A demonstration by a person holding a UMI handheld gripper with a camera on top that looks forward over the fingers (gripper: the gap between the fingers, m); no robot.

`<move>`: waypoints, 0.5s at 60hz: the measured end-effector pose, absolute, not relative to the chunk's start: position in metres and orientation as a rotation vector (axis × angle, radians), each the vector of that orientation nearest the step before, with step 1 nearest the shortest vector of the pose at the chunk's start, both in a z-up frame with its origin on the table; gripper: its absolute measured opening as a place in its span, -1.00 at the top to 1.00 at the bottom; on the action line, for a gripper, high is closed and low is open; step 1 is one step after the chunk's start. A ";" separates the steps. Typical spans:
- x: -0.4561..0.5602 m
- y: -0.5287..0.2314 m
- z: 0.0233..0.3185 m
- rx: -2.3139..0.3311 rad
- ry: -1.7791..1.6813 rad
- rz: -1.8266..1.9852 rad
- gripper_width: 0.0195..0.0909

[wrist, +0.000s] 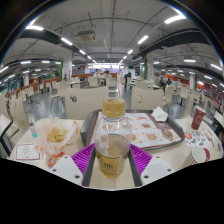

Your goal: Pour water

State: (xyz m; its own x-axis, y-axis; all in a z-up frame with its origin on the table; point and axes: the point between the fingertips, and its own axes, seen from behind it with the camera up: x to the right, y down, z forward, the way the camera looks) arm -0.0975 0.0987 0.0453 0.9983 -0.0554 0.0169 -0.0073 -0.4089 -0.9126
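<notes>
The gripper [112, 158] pinches an upright clear bottle [112, 145] between its purple pads, just short of the tray [150, 135], so pouring looks not yet begun (I cannot make out a receiving cup).

Nothing legible here: the printed tray liner [150, 128] at two o'clock of the bottle [112, 148] stays unreadable.
</notes>
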 end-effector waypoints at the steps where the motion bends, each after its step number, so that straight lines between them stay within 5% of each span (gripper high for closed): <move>1: -0.098 0.100 0.045 -1.987 0.044 -0.053 -0.01; 16: -0.103 0.105 0.049 -1.956 0.013 -0.059 0.49; 23: -0.110 0.100 0.052 -1.966 -0.027 -0.067 0.49; 30: -0.111 0.090 0.085 -1.938 0.002 0.005 0.49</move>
State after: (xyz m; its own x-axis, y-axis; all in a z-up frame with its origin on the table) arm -0.1112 0.0897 0.0849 1.0000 0.0012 -0.0046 -0.0038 -0.3594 -0.9332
